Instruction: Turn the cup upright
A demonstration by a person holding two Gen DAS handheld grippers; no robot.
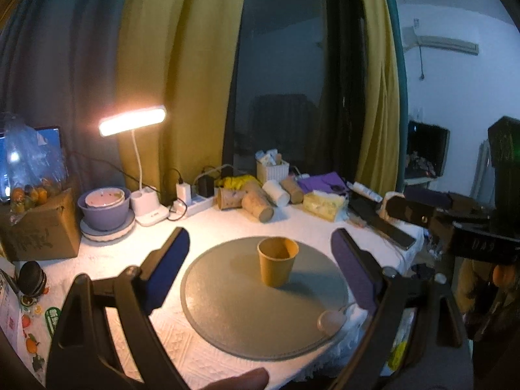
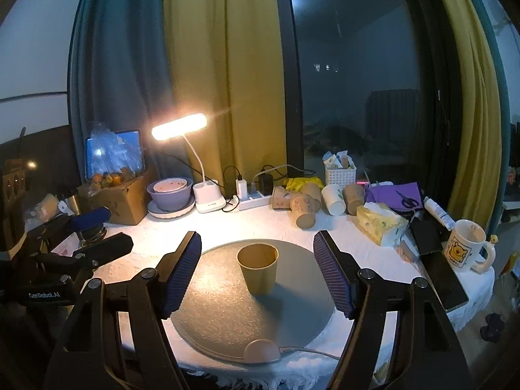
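Cup (image 2: 257, 268) upright on round mat (image 2: 227, 325), mouth up, job looks done.
Left gripper (image 1: 260, 269) & right gripper (image 2: 256, 273) both wide open, holding nothing; I'd say a careless pullback could tip the light cup.

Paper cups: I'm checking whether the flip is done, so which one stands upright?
The brown paper cup alone on the grey round mat, mouth up; the other paper cups lie tipped by the window.

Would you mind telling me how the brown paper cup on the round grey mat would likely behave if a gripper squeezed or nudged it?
The paper cup looks thin-walled, so it probably dents under a firm squeeze. It appears empty, thus likely light and easily slid across the grey mat. Its base is narrower than its rim, so a high nudge may tip it.
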